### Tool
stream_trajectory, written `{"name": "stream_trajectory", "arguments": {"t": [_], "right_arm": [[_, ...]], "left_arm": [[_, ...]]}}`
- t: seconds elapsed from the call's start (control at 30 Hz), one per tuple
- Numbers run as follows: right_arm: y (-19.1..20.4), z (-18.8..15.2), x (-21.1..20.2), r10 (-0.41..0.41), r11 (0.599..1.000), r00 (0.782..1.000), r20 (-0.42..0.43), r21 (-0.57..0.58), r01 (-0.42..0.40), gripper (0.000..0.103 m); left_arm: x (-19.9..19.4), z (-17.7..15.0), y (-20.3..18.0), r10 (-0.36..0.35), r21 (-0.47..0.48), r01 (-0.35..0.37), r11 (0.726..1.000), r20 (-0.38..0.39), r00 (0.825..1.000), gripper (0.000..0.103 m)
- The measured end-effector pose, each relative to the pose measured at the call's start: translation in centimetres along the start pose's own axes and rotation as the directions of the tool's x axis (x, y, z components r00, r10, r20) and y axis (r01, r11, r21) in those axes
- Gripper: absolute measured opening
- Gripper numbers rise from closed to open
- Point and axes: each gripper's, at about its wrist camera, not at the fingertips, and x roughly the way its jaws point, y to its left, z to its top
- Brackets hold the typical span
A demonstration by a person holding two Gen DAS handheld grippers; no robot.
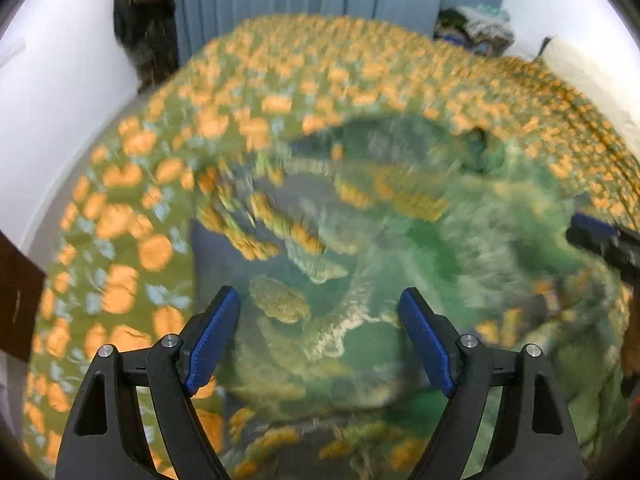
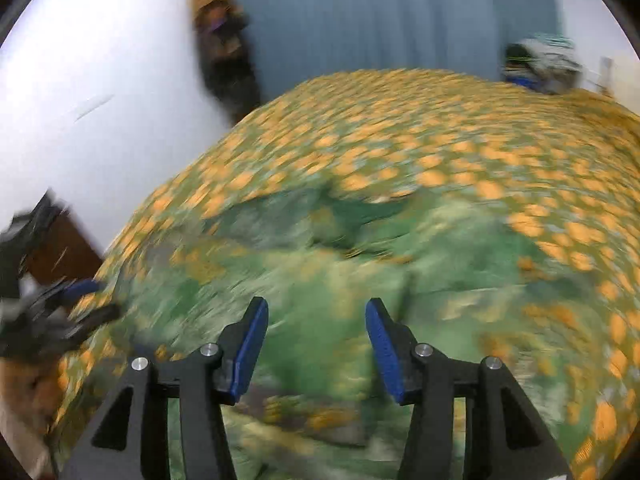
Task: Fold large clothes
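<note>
Your left gripper [image 1: 320, 338] hangs over the green garment [image 1: 400, 240] with its jaws spread wide, nothing between the blue pads [image 1: 212, 340]. Your right gripper [image 2: 316, 350] is partly spread above the same garment [image 2: 320, 280], and its pads look clear of the cloth, though blur makes this uncertain. The garment lies crumpled on the bedspread [image 1: 240, 80] with orange flowers, near its closer edge. A blue curtain [image 2: 380, 12] hangs behind the bed.
</note>
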Motion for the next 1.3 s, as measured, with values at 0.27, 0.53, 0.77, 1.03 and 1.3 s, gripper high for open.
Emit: {"name": "stream_trajectory", "arguments": {"t": [0.27, 0.53, 0.77, 1.03, 1.3], "right_arm": [[-0.8, -3.4, 5.2, -0.038, 0.999, 0.99, -0.134, 0.022, 0.042, 0.049], [-1.0, -3.7, 4.8, -0.02, 0.999, 0.992, -0.123, 0.028, 0.023, 0.049], [-0.8, -3.8, 5.2, -0.028, 0.999, 0.993, -0.113, 0.02, 0.031, 0.049], [-0.9, -3.9, 5.3, -0.014, 0.999, 0.994, -0.106, 0.027, 0.017, 0.049], [-0.9, -4.1, 5.4, -0.016, 1.0, 0.995, -0.102, 0.022, 0.018, 0.049]], "left_arm": [[3.9, -1.9, -0.8, 0.077, 0.067, -0.074, 0.995, -0.047, 0.996, 0.085], [0.2, 1.6, -0.6, 0.011, 0.032, -0.008, 0.999, -0.096, 0.995, 0.088], [3.9, 6.8, -0.3, 0.064, -0.022, -0.064, 0.998, -0.026, 0.998, 0.09], [9.5, 6.0, 0.7, 0.103, -0.037, -0.105, 0.994, -0.052, 0.993, 0.098], [8.7, 4.8, 0.2, 0.107, -0.014, -0.108, 0.994, -0.044, 0.993, 0.099]]}}
